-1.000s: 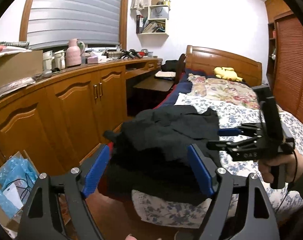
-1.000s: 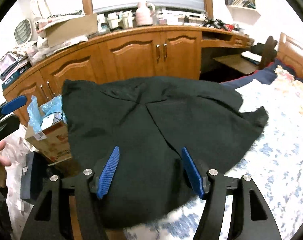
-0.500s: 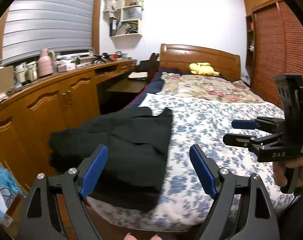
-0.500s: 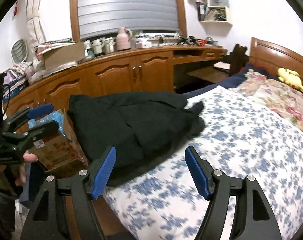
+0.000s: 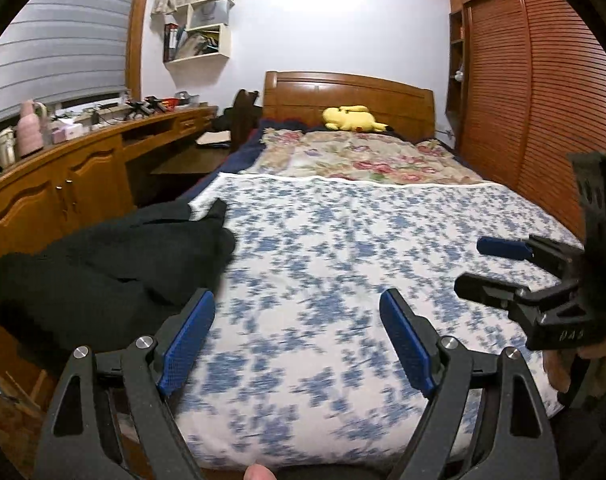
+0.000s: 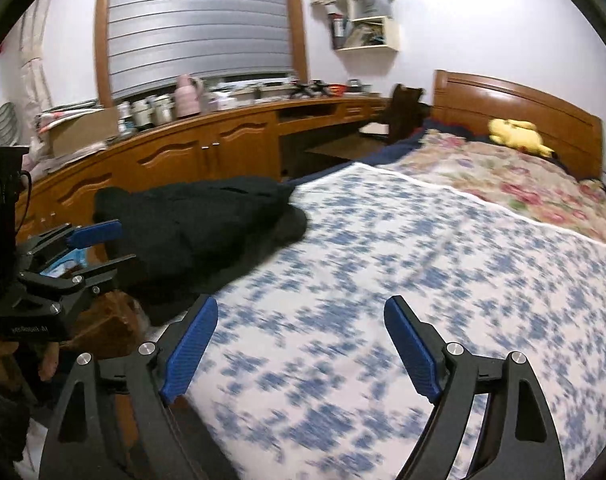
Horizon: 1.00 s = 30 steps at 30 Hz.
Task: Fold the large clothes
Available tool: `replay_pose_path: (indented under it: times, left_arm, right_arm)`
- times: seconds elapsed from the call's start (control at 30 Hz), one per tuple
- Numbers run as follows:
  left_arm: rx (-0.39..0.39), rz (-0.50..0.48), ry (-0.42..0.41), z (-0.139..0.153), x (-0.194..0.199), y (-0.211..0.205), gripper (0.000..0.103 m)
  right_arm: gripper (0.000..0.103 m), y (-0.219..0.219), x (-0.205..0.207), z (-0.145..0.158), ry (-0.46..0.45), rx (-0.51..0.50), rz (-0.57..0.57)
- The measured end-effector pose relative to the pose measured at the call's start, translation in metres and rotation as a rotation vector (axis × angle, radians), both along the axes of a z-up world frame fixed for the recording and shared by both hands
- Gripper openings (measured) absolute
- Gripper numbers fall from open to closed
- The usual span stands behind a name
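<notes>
1. Left tool (image 5: 297, 334): released, blue pads spread wide with nothing between them, only blue-flowered bedsheet (image 5: 343, 264) below. It hangs over the foot end of the bed.
2. Right tool (image 6: 301, 340): jaws opening, empty, also over the bedsheet near the foot edge. In the left wrist view it shows at 3 o'clock, gripped by a hand (image 5: 575, 364).
3. In the right wrist view the left tool sits at 9 o'clock, well apart from the right one.
4. Black garment (image 5: 115, 256): bunched in a loose heap at the bed's edge nearest the wooden counter (image 5: 91, 168), partly hanging over the side. From the left wrist view it lies at 9 to 10 o'clock; from the right, at 10 o'clock (image 6: 207, 220). Neither tool touches it.
5. Floral quilt (image 5: 363, 156) covers the head end at 12 o'clock; yellow plush toy (image 5: 353, 118) rests against the headboard (image 5: 343, 90).
6. Counter carries a pink jug (image 6: 189, 96) and clutter under the window blind.
7. Sheet pattern blurred in both views.
</notes>
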<state>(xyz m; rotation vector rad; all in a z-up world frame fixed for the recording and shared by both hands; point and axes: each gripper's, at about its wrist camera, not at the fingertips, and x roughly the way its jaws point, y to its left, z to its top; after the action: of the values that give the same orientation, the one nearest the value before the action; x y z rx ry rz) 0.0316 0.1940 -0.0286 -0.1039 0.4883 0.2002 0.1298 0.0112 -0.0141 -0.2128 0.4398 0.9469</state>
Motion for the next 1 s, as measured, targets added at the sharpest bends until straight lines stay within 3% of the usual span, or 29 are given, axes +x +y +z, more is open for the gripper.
replay_pose_path:
  times: [0.4, 0.73, 1.0]
  left_arm:
    - [-0.001, -0.13, 0.003, 0.003, 0.029, -0.088, 0.085]
    - [-0.036, -0.243, 0.05, 0.001, 0.019, -0.163, 0.085]
    - [-0.043, -0.291, 0.008, 0.023, 0.004, -0.202, 0.085]
  right_arm:
    - [0.087, -0.095, -0.035, 0.015, -0.013, 0.044, -0.233]
    - [0.091, -0.158, -0.086, 0.022, 0.018, 0.09, -0.415]
    - [0.091, -0.186, -0.122, 0.038, 0.0, 0.131, -0.5]
